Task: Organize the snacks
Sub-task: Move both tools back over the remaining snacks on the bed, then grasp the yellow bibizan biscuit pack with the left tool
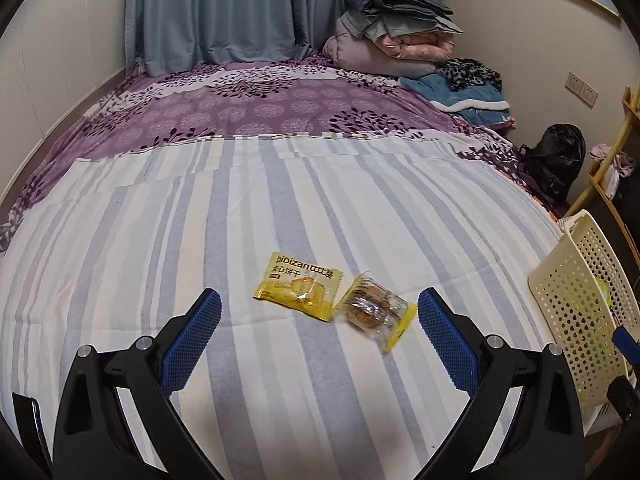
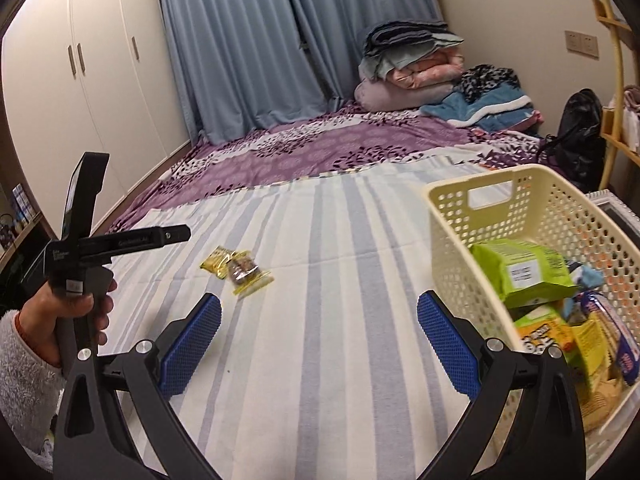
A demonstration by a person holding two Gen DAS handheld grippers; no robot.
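A wide stretch of striped sheet [image 1: 304, 380] is left bare on the bed, with free room around the two snacks. The sheet's far edge is met by a purple cover [image 1: 256, 108]; its right edge is bordered by the basket [image 1: 576, 320], which is seen to stand at the bed's right side.

The left gripper [image 1: 319, 314] is held with its blue pads [image 1: 192, 344] wide apart, nothing between them and nothing touched. A yellow packet [image 1: 298, 286] and a clear wrapped cake [image 1: 374, 312] are found just ahead of it, lying flat and touching at one corner. The right gripper [image 2: 319, 314] is likewise spread wide and empty, above bare sheet, with the basket just beside its right finger.

Only in the right view is the basket's inside shown: a green bag [image 2: 520, 272] and other packets are piled in it. There too the hand [image 2: 64, 320] on the left gripper's handle, a fuzzy sleeve [image 2: 24, 392] and a wardrobe [image 2: 92, 80] are seen. The print on the yellow packet is readable only in the left view.
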